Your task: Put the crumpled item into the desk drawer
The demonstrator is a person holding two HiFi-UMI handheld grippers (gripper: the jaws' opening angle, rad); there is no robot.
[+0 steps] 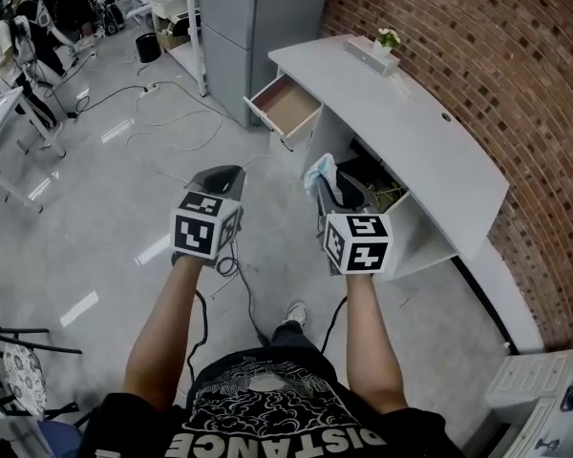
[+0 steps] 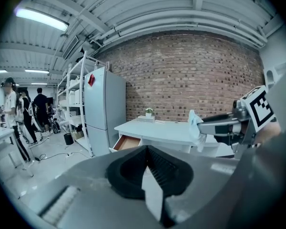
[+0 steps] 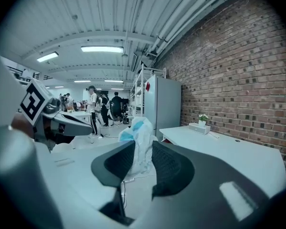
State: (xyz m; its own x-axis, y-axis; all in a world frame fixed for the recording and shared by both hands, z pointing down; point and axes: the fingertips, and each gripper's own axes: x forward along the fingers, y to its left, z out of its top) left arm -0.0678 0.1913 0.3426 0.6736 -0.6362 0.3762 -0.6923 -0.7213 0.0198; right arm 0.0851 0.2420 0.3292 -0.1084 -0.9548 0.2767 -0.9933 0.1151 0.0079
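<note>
At ten o'clock in the head view several people (image 1: pixel 24 22) stand by benches, too small and too close to the edge to say more. At eight o'clock a chair (image 1: pixel 19 370) is only half in the picture. Loose cables (image 1: pixel 162 122) trail over the grey floor (image 1: pixel 95 237) toward eleven o'clock. Left of centre the left gripper (image 1: pixel 224 172) is held out over the floor. Its own view shows the two dark pads meeting at their tips with nothing between them, so it is closed and empty. Just right of centre the right gripper (image 1: pixel 327 181) is clamped on the crumpled item (image 1: pixel 321 168), a white wad with blue patches standing up out of the jaws. The wad's lower part is hidden between the pads, and I cannot tell what it is made of. It hangs in the air in front of the desk (image 1: pixel 430 146), apart from the drawer (image 1: pixel 288 106). The drawer is pulled open at twelve o'clock, its brown bottom showing. Beyond it a grey fridge (image 1: pixel 253 27) is cut off by the top edge. Under the desk, at three o'clock from the right gripper, a dark tangle (image 1: pixel 374 187) cannot be made out. At one o'clock a small potted plant (image 1: pixel 389 38) sits on a white box (image 1: pixel 371 57) at the desk's far end, by the brick wall (image 1: pixel 497 65). At five o'clock a white unit (image 1: pixel 540 389) is clipped by the corner.
</note>
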